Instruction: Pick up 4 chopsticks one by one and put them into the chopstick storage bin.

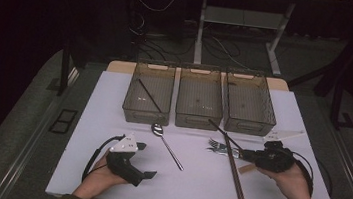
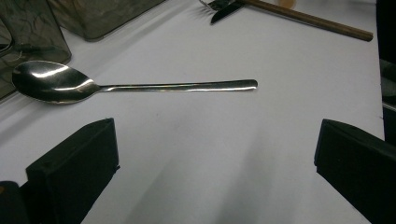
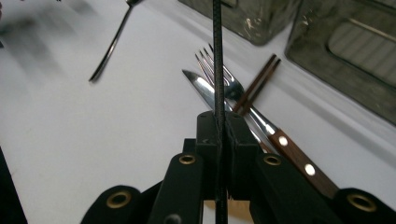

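Note:
My right gripper (image 1: pixel 243 152) is shut on a thin black chopstick (image 1: pixel 221 131) that slants up and away toward the middle bin (image 1: pixel 197 116). In the right gripper view the stick (image 3: pixel 217 56) runs straight up from between the closed jaws, above a fork (image 3: pixel 229 81) and a knife (image 3: pixel 201 86) on the white table. My left gripper (image 1: pixel 146 160) rests at the front left, open, with nothing between its fingers. In the left gripper view a steel spoon (image 2: pixel 60 84) lies ahead of the wide-apart jaws.
Three clear bins stand in a row at the back; the left bin (image 1: pixel 147 112) holds another black chopstick (image 1: pixel 150 95). A brown pair of chopsticks (image 1: pixel 237 179) lies near my right hand. The spoon (image 1: pixel 158 129) sits mid-table, and the fork and knife (image 1: pixel 217 145) lie right of it.

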The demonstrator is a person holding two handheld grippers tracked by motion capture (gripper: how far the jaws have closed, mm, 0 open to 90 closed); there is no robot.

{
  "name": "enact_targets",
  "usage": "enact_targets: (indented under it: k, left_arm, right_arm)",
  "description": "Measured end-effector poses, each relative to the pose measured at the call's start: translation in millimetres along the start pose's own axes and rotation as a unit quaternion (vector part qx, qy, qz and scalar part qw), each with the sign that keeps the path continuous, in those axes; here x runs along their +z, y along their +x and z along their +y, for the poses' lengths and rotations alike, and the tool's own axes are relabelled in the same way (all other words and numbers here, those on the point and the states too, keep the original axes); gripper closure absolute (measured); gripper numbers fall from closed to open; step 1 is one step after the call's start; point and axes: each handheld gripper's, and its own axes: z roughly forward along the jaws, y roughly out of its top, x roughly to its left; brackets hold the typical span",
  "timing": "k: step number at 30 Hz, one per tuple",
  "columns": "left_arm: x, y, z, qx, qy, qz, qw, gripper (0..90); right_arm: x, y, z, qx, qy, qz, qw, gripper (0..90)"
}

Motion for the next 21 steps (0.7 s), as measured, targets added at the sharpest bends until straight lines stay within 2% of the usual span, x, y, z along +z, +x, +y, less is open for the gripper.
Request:
enact_targets:
  k: [5, 6, 21]
  left_arm:
    - [0.4, -0.1, 0.0, 0.000, 0.001, 0.000, 1.0000, 0.0]
    - [1.1, -0.7, -0.1, -0.005, -0.003, 0.001, 1.0000, 0.0]
    - [2.0, -0.3, -0.5, -0.007, 0.003, 0.002, 1.0000, 0.0]
  right_arm:
    - [10.2, 4.8, 15.9, -0.009, -0.006, 0.010, 0.9999, 85.4]
    - [13.0, 5.8, 19.1, -0.011, -0.006, 0.012, 0.9998, 85.4]
    - [46.5, 26.1, 59.0, -0.035, -0.007, 0.023, 0.9991, 85.3]
